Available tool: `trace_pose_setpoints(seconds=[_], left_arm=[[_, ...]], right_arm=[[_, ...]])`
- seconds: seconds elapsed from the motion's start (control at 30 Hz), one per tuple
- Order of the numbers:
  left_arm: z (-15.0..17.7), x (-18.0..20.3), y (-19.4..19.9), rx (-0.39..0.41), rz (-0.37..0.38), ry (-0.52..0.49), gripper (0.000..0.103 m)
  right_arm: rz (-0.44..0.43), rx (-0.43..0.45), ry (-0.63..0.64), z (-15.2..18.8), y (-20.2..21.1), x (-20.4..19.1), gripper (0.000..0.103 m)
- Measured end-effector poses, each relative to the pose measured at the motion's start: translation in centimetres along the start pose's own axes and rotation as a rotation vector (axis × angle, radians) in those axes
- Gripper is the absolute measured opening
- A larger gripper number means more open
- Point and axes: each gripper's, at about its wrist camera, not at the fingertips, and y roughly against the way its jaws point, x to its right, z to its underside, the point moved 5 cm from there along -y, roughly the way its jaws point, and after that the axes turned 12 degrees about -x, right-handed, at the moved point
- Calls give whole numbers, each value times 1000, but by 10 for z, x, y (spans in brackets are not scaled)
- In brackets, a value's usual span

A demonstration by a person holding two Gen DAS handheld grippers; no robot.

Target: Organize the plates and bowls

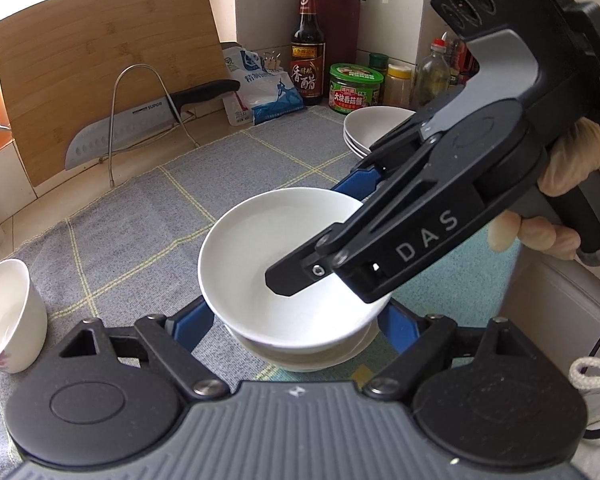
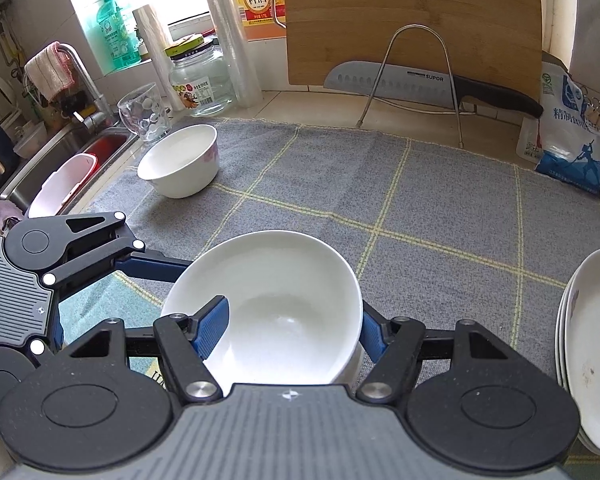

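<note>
A white bowl (image 1: 276,252) sits nested in another white bowl (image 1: 304,356) on the grey checked mat. My right gripper (image 2: 292,332) is shut on the top bowl's rim (image 2: 268,312), one blue finger (image 2: 212,328) inside and one outside; it shows in the left wrist view (image 1: 320,232). My left gripper (image 1: 296,320) is open, its blue fingers on either side of the lower bowl, touching or not I cannot tell. A third white bowl (image 2: 180,160) with a pink pattern stands apart, also in the left wrist view (image 1: 8,316). A stack of white plates (image 2: 592,344) lies at the right.
A bamboo cutting board (image 2: 412,20) and a knife (image 2: 420,84) lean on a wire rack at the back. A glass cup (image 2: 144,112), a jar, a sink (image 2: 68,160), a salt bag (image 2: 568,136), bottles and jars (image 1: 356,88) ring the mat.
</note>
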Motion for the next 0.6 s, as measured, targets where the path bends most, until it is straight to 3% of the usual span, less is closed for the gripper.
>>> trace_pose_setpoints(seconds=[0.6], left_arm=[[0,2,-10,-30,14,-3,88]], right_arm=[[58,-25,53,5,-8,0,75]])
